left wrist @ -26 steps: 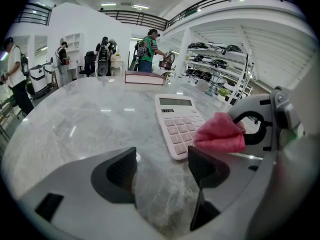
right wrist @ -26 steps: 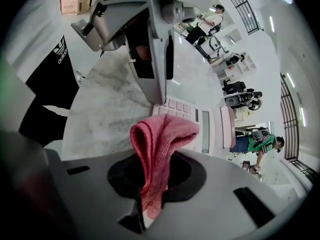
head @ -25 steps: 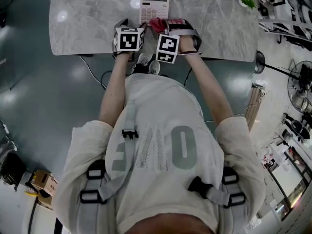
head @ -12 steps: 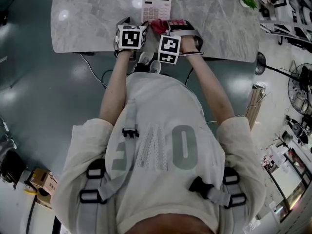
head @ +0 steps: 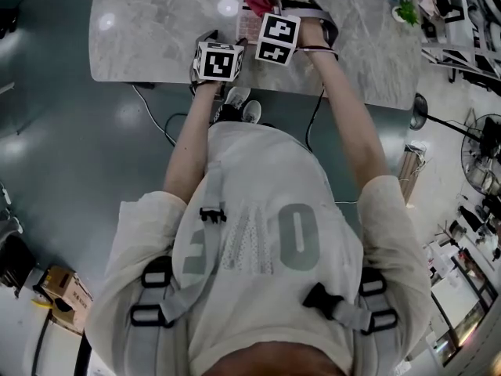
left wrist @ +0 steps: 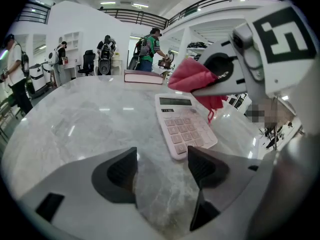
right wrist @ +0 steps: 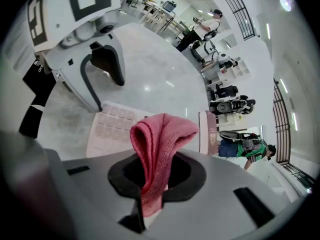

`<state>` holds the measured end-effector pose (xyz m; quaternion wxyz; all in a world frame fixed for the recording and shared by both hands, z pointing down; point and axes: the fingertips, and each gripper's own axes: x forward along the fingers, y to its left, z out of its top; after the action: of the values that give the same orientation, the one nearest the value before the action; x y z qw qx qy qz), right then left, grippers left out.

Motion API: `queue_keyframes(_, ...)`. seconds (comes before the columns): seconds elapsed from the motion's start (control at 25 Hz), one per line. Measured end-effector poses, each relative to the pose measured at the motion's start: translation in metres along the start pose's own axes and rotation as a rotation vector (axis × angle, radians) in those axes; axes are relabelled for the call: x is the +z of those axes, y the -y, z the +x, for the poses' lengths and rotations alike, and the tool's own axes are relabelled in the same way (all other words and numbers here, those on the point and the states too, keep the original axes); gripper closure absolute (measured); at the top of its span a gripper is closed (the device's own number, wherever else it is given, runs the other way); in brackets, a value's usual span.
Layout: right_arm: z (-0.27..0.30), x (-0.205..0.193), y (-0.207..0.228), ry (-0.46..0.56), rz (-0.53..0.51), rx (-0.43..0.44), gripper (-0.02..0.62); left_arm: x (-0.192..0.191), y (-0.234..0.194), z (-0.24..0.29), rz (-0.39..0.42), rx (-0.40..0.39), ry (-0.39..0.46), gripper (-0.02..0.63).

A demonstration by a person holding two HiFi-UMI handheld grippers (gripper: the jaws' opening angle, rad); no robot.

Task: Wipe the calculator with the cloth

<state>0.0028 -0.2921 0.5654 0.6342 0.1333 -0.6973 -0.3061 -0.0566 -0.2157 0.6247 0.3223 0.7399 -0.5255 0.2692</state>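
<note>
Above the calculator [left wrist: 184,126], the right tool [right wrist: 156,171] pinches the red cloth [right wrist: 160,134].

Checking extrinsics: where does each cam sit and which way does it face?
Head view: on the head, steeply down at the table; torso, arms, left gripper and right gripper show.
Left gripper view: low over the table, along open jaws toward the calculator; right gripper shows.
Right gripper view: above the calculator, along jaws shut on the cloth; left gripper shows.
Shared: both gripper views show calculator and cloth.
</note>
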Motion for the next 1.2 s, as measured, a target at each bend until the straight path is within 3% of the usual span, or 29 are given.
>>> queue_keyframes(0.12,0.011,0.002,0.016,-0.012,-0.019,-0.004,0.540,0.000,0.000,0.001,-0.015,-0.009,-0.001,0.285)
queue_keyframes(0.32,0.022,0.014,0.020,-0.017,-0.031,0.002,0.540,0.002,-0.011,-0.024,-0.239,-0.077,0.060,0.326)
queue_keyframes(0.4,0.027,0.016,0.021,-0.024,-0.037,0.002,0.540,0.006,-0.018,-0.038,-0.272,-0.068,0.123,0.371)
queue_keyframes(0.48,0.032,0.017,0.019,-0.030,-0.037,0.007,0.540,0.006,-0.031,-0.048,-0.264,-0.002,0.160,0.432)
queue_keyframes(0.56,0.036,0.018,0.015,-0.030,-0.027,0.019,0.540,0.002,-0.045,-0.058,-0.241,0.086,0.175,0.554)
queue_keyframes(0.6,0.037,0.019,0.014,-0.030,-0.022,0.021,0.540,0.000,-0.052,-0.062,-0.229,0.120,0.177,0.580)
queue_keyframes(0.84,0.040,0.022,0.015,-0.039,-0.030,0.023,0.540,-0.010,-0.072,-0.074,-0.266,0.164,0.192,0.586)
queue_keyframes(1.2,0.041,0.027,-0.012,-0.030,-0.031,0.062,0.540,-0.015,-0.062,-0.069,-0.268,0.143,0.182,0.586)
